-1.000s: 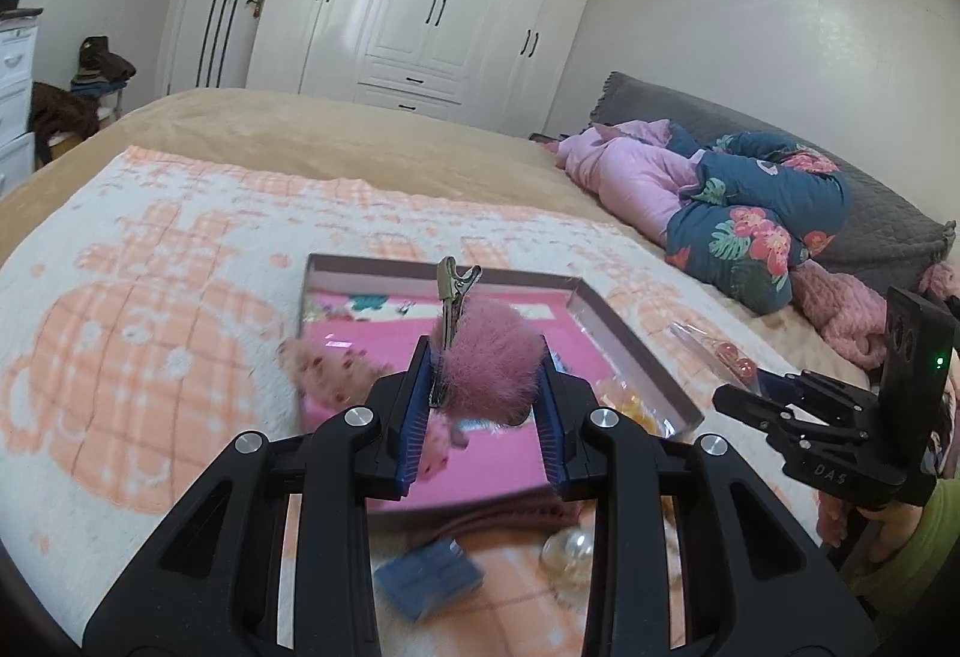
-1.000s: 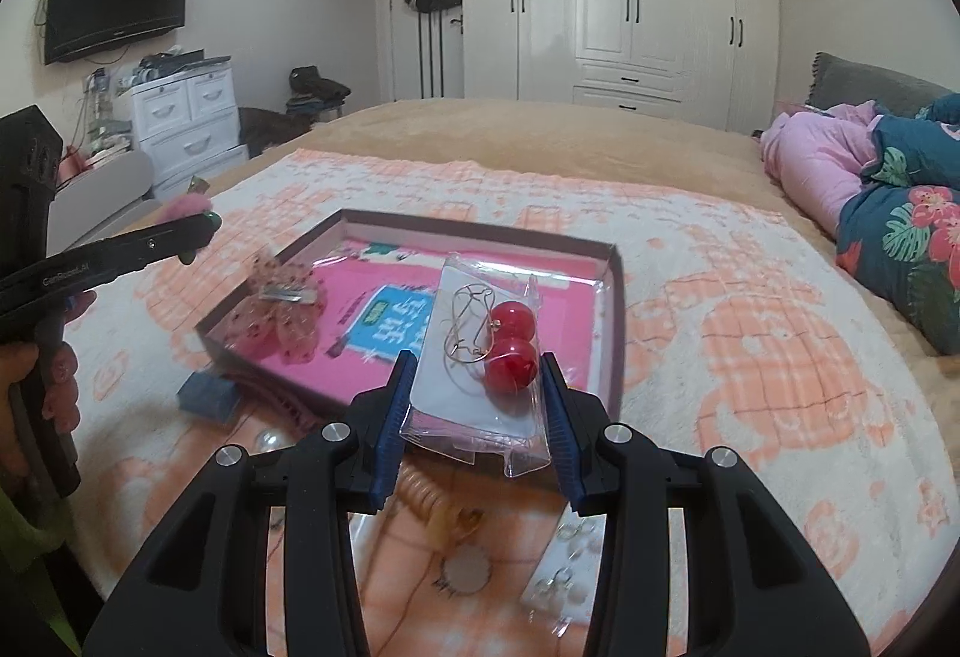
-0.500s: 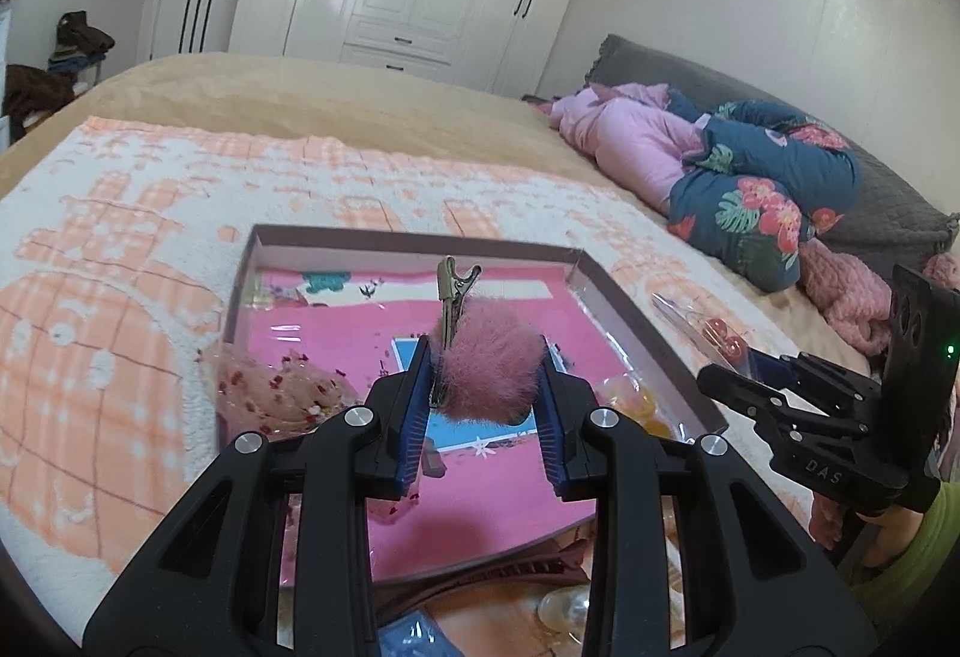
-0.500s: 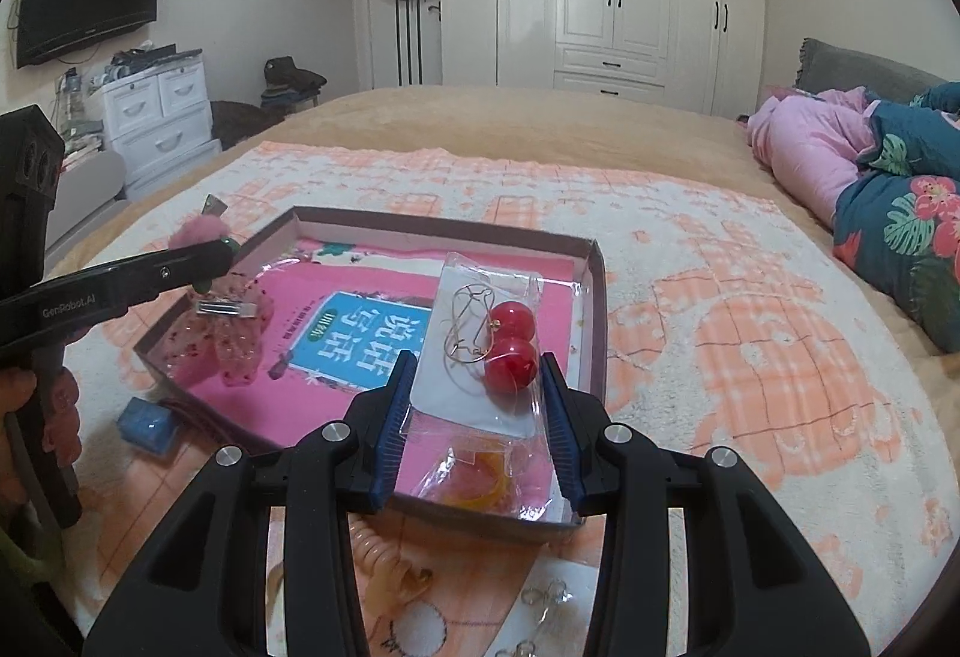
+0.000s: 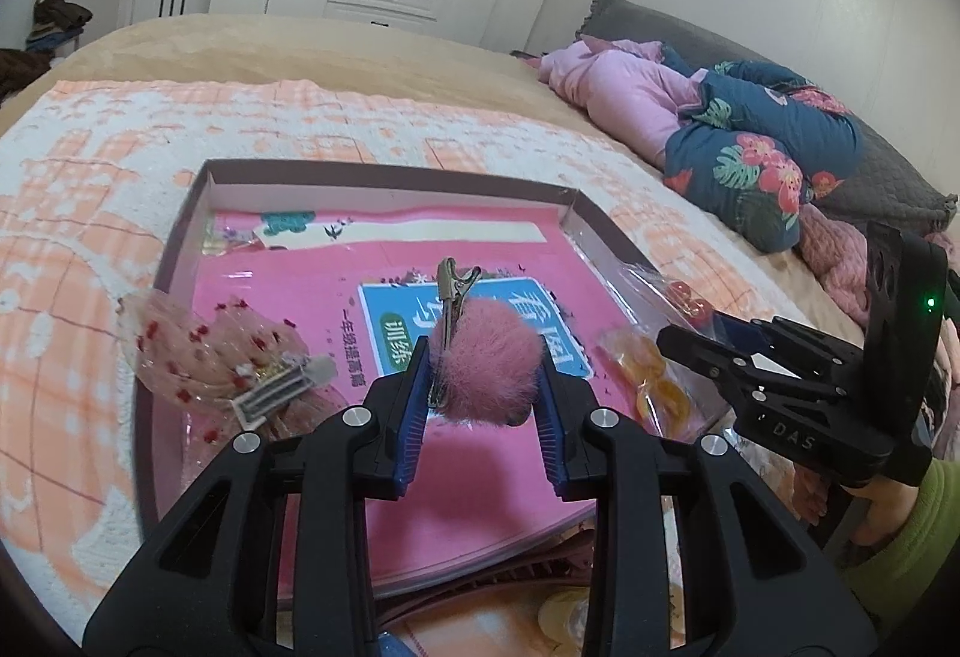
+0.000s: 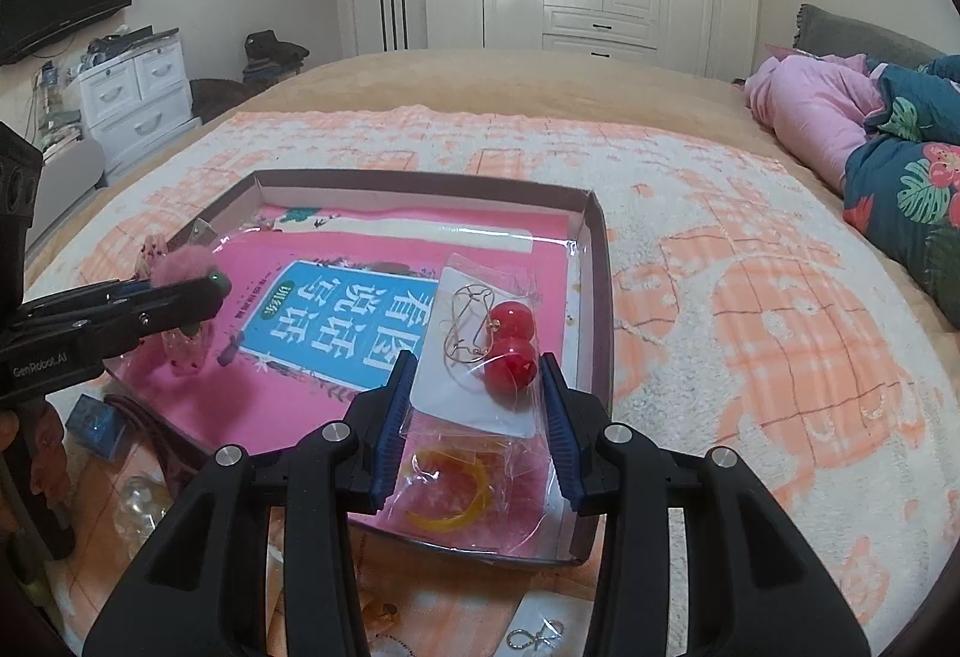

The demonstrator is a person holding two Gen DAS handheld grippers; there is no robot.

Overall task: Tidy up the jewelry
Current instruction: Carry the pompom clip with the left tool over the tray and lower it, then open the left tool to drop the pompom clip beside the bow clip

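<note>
My left gripper (image 5: 483, 378) is shut on a pink pom-pom hair clip (image 5: 486, 369) with a metal clip end, held over the shallow brown box (image 5: 384, 177) that has a pink book lying in it. My right gripper (image 6: 474, 393) is shut on a clear bag with red ball earrings (image 6: 504, 351), held over the box's right side (image 6: 600, 273). The right gripper shows in the left wrist view (image 5: 696, 345), the left gripper in the right wrist view (image 6: 198, 291). A sheer pink bow clip (image 5: 216, 351) and a bag with orange hoops (image 6: 444, 495) lie in the box.
The box sits on an orange-and-white blanket (image 6: 750, 297) on a bed. Loose items lie near the box's front edge: a small blue box (image 6: 96, 420), a clear bauble (image 6: 141, 501), silver earrings on a card (image 6: 537, 633). Folded bedding (image 5: 738, 141) lies at the right.
Both grippers have moved forward and lower over the box with their items still held. The box looks larger and nearer in both views.
</note>
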